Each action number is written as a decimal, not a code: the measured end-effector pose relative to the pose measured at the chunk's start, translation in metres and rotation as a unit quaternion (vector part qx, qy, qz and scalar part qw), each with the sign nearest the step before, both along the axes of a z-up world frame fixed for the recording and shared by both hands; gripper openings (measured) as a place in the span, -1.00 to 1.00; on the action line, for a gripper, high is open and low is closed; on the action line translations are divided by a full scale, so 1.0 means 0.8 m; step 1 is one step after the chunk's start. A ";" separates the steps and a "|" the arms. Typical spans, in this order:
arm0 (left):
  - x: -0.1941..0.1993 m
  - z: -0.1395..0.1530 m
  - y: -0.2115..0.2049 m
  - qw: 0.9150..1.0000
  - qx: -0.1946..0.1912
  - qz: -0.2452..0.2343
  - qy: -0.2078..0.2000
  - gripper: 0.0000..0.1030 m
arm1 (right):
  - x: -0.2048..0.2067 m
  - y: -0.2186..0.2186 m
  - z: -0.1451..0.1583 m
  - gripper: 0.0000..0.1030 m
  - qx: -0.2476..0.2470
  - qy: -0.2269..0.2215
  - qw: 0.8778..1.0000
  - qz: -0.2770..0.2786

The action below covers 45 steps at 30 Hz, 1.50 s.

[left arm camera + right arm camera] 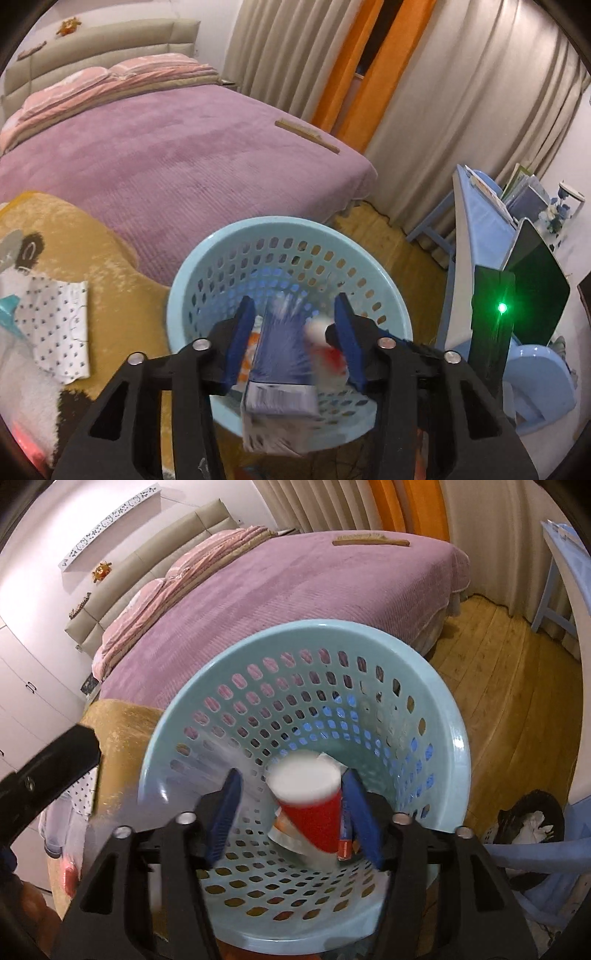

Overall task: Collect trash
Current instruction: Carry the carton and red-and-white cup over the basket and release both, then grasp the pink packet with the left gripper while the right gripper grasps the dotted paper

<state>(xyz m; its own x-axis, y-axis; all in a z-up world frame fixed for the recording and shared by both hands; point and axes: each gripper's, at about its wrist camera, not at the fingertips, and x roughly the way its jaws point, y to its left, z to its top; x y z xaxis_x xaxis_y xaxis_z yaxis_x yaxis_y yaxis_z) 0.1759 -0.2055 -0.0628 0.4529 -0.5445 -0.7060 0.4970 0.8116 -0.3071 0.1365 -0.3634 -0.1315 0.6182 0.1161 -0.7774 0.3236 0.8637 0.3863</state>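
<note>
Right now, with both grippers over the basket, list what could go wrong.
1. The blue carton hangs blurred between the open left gripper, its near end over the basket rim; it may tip outside.
2. The red cup sits loose between the right gripper fingers; it could bounce off trash below.

One light blue perforated basket is seen in both views. Two tools are counted, the left tool and the right tool, each with two blue pads. One blue carton and one red cup are seen over the basket, with one orange-and-white packet below. One bed carries one wooden brush. One spotted sheet of paper is counted on one yellow rug.
</note>
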 end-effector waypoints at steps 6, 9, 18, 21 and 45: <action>-0.008 -0.003 0.007 1.000 -0.004 -0.004 0.005 -0.14 | -0.010 -0.008 0.006 0.20 0.000 -0.006 1.000 -0.009; -0.016 -0.003 0.016 1.000 -0.003 0.001 0.003 -0.08 | -0.012 -0.005 0.014 0.20 0.001 -0.014 1.000 -0.009; -0.045 0.018 0.085 0.999 -0.020 0.035 -0.016 -0.06 | -0.018 0.048 0.056 0.20 -0.018 -0.055 0.998 0.039; -0.053 0.029 0.114 0.998 -0.028 0.056 -0.026 0.04 | -0.020 0.068 0.068 0.20 -0.019 -0.072 0.995 0.060; -0.106 0.029 0.349 0.969 -0.004 0.246 -0.027 0.62 | 0.014 0.273 0.084 0.21 -0.077 -0.108 0.967 0.219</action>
